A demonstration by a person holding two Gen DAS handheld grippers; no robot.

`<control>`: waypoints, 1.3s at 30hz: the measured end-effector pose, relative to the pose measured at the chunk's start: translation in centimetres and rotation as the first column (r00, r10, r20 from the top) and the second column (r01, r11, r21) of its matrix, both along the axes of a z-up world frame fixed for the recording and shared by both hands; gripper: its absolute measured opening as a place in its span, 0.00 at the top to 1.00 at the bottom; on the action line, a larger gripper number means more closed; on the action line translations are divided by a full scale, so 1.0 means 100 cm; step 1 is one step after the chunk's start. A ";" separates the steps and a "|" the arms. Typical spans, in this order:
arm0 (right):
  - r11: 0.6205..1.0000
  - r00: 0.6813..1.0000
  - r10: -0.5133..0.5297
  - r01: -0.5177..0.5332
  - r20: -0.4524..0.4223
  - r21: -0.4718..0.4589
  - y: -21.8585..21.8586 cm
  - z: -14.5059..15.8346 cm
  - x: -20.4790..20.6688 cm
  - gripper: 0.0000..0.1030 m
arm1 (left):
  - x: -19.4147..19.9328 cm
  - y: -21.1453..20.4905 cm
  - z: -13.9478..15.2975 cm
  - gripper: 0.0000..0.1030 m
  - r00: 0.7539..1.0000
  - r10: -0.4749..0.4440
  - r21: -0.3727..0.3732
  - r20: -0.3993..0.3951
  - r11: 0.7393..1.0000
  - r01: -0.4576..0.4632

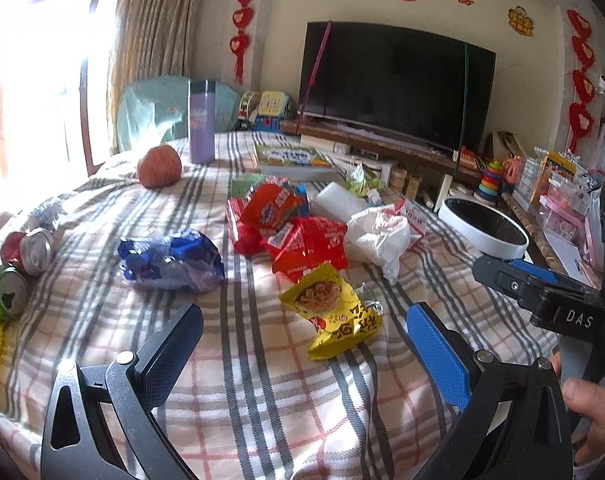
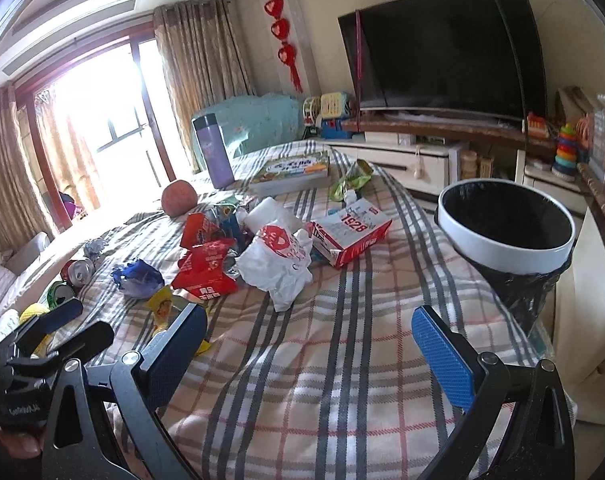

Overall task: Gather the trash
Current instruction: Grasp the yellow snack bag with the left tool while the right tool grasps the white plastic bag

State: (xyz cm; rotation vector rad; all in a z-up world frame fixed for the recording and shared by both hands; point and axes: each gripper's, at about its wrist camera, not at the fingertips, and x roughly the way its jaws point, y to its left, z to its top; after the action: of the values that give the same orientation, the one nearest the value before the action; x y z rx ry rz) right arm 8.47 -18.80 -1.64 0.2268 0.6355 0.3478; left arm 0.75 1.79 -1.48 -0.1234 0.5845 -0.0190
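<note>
Crinkly foil wrappers (image 1: 306, 240), dented cans (image 1: 22, 264), round white-rimmed bin (image 2: 506, 236) beside checked cloth (image 2: 322, 360).

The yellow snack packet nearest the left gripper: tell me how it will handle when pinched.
The yellow snack packet looks torn open and crumpled, so probably empty, light and floppy. Its glossy film may slip between the pads. Lying flat on the plaid cloth, it shouldn't roll.

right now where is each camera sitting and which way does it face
Left wrist: rides the open left gripper, low over the checked tablecloth, facing the yellow snack bag and TV; the right gripper and a thumb show at right.
Right wrist: rides the open right gripper, facing the white plastic bag and bin; left gripper at lower left.
Shared: trash pile, bin, TV.
</note>
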 end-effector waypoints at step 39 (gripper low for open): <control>0.977 0.966 0.210 -0.202 -0.149 0.064 0.040 -0.028 0.089 0.96 | 0.080 0.000 -0.026 0.75 0.971 -0.171 -0.118 -0.168 0.981 0.153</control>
State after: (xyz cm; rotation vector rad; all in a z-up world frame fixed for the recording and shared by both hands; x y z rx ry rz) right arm 17.33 -14.81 -4.42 0.2365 0.8073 0.5503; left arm 8.74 1.84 -4.04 -0.1794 0.7715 -0.1995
